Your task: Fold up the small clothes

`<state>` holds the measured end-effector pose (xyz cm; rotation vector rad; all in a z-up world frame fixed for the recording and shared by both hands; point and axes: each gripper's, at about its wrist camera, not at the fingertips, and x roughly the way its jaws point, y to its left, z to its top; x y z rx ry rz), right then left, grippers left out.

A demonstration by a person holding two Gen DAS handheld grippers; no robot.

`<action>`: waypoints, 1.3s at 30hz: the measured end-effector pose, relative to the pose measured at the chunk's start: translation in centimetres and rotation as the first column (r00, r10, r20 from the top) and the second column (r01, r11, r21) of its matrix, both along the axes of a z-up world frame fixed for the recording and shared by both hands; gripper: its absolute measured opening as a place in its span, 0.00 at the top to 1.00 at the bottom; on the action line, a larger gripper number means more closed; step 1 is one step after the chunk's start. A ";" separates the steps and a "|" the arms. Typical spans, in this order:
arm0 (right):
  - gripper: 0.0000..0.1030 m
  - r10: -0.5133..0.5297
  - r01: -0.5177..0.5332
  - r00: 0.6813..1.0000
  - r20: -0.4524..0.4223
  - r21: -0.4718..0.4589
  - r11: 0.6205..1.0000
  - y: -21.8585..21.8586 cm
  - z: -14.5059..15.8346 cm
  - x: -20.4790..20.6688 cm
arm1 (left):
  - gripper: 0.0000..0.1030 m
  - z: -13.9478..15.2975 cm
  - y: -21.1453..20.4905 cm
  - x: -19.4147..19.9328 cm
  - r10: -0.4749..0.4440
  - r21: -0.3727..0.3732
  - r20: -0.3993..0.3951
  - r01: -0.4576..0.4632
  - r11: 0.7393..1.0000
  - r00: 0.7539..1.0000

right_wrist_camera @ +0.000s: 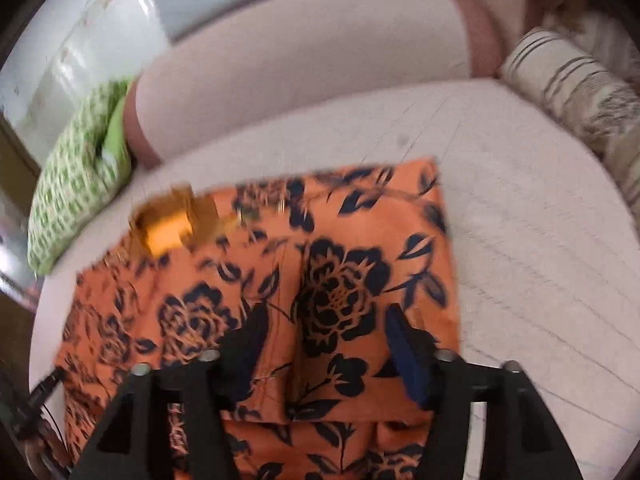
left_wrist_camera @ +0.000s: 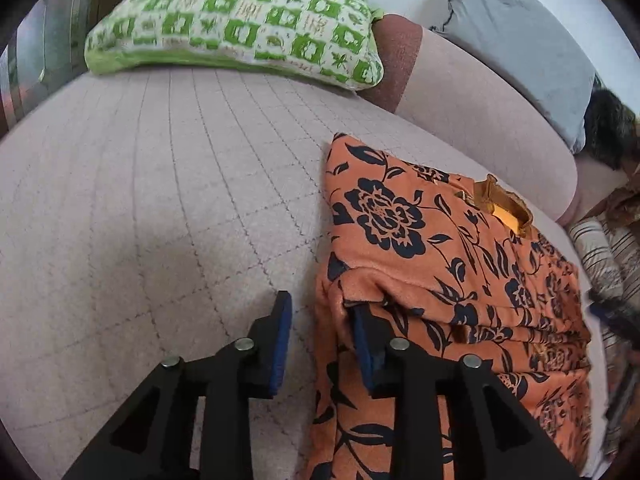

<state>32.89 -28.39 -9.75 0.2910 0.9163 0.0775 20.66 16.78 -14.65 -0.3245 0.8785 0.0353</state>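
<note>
Quilted pale-pink bed (left_wrist_camera: 168,184) bearing folded orange floral garment (left_wrist_camera: 440,248) at four o'clock, green checked pillow (left_wrist_camera: 240,24) at twelve.

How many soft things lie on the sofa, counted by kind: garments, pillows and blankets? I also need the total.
Garments: 1, the orange floral garment
Pillows: 2, the green pillow and the striped pillow
Blankets: 1, the grey blanket
Total: 4
</note>
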 end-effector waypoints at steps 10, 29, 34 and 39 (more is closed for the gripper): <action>0.21 0.260 -0.220 0.965 -0.039 0.424 0.879 2.3 -1.9 1.1 | 0.45 5.4 -2.3 -1.4 -0.056 0.066 0.197 0.044 0.997 0.979; 0.21 0.013 -0.001 1.000 -0.027 0.413 0.911 -0.6 -2.9 6.4 | 0.34 -0.5 -2.9 1.8 -0.075 0.140 -0.044 0.081 0.987 0.996; 0.20 0.002 -0.017 0.999 0.046 0.315 0.949 -1.2 1.1 -0.1 | 0.31 -0.5 -3.1 1.8 -0.081 0.141 -0.038 0.086 0.986 0.996; 0.20 0.010 -0.010 1.000 0.004 0.227 0.974 -2.7 1.7 -10.0 | 0.31 0.6 -2.4 0.3 -0.059 0.109 -0.018 0.061 0.992 0.998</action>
